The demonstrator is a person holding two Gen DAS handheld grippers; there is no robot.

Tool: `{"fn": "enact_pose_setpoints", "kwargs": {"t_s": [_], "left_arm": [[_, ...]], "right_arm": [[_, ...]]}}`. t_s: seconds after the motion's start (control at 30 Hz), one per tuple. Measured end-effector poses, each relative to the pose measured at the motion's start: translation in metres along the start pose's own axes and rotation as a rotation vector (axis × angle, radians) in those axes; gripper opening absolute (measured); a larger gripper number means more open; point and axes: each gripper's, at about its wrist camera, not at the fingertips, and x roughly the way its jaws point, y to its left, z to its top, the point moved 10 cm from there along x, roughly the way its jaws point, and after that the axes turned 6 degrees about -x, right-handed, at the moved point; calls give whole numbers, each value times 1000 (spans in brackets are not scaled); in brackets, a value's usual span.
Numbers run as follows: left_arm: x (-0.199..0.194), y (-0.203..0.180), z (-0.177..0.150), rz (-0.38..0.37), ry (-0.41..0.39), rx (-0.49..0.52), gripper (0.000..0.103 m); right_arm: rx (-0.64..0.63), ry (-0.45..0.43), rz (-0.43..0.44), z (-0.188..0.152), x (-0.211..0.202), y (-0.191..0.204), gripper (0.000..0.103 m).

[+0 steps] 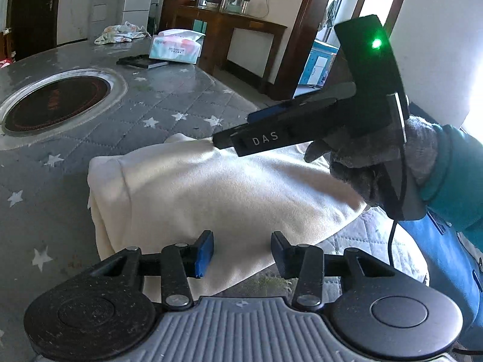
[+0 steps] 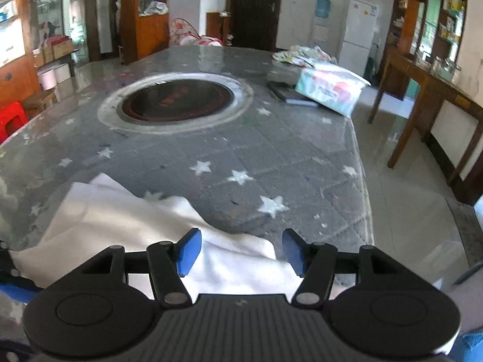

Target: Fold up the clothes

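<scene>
While I lean over the near end of the table (image 2: 302, 157), the cream garment (image 1: 211, 187) lies bunched and partly folded on the grey, star-printed cover, close to the table's front edge. My left gripper (image 1: 241, 253) hangs just above the garment's near edge with its jaws apart; the cloth shows in the gap between the blue pads, but neither pad presses on it, so that hand holds nothing. My right gripper (image 2: 240, 250) is likewise released, its fingers spread wide over the garment's far corner, where a white fold (image 2: 169, 217) rises in a soft ridge beneath them. In the left camera's view I can see that right gripper from the side, its black tip right at a raised peak of cloth; whether it touches the cloth there I cannot tell. My gloved right hand (image 1: 377, 163) wraps its handle, with a teal sleeve (image 1: 452, 169) behind it.

Farther along the table sits a round dark cooking plate (image 2: 178, 102) set in a metal ring. Beyond it, near the right edge, a dark book (image 2: 289, 93) lies beside a tissue pack (image 2: 329, 87), and a crumpled patterned cloth (image 2: 302, 54) rests at the far end.
</scene>
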Motion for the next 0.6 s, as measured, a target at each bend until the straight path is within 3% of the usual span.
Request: {"fn": "enact_pose_setpoints", "kwargs": {"t_s": [0.37, 0.6], "left_arm": [[0, 1, 0, -9, -3, -7, 47], [-13, 13, 11, 9, -47, -57, 48]], "right_arm": [[-9, 19, 19, 11, 19, 10, 65], [-21, -8, 3, 2, -9, 8, 67]]}}
